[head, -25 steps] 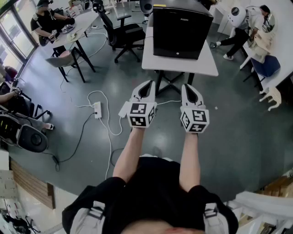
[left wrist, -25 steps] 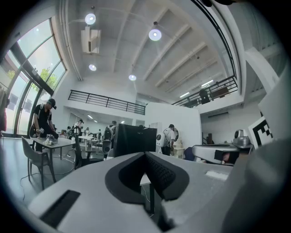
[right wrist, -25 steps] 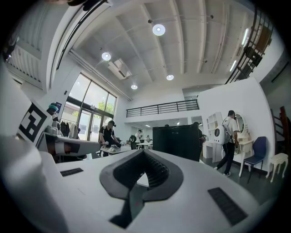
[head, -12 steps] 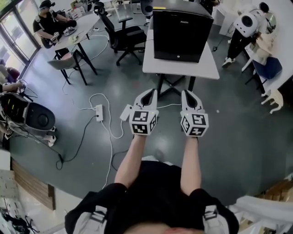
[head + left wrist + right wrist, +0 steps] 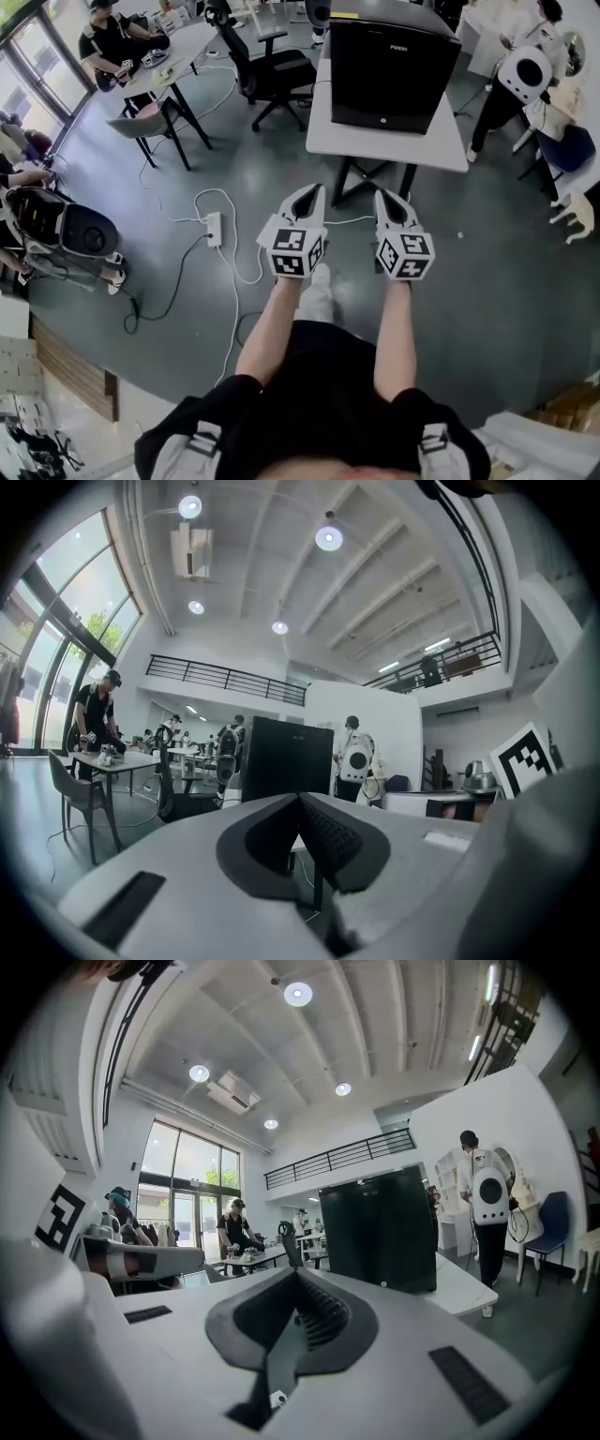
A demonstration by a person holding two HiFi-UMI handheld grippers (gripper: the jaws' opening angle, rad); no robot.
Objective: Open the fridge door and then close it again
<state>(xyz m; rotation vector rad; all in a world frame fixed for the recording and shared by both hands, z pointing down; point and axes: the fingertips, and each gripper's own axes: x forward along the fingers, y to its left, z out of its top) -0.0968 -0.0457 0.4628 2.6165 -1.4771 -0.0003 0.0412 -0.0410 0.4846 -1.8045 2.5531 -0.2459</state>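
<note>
A small black fridge [image 5: 391, 67] stands on a white table [image 5: 375, 142] ahead of me, its door closed. The left gripper view shows the fridge [image 5: 286, 758] beyond the jaws, and the right gripper view shows the fridge [image 5: 380, 1229] too. My left gripper [image 5: 311, 193] and right gripper [image 5: 385, 196] are held side by side in the air, short of the table, pointing at it. Both are shut with nothing between the jaws. Neither touches the fridge.
A black office chair [image 5: 267, 67] stands left of the table. A power strip with white cable [image 5: 214, 228] lies on the grey floor at left. People sit at a far-left table [image 5: 173, 52]; another person [image 5: 520, 80] stands at right near a blue chair [image 5: 572, 150].
The table and fridge have come nearer and shifted right in the head view as I step forward. Both grippers have sunk a little, staying shut.
</note>
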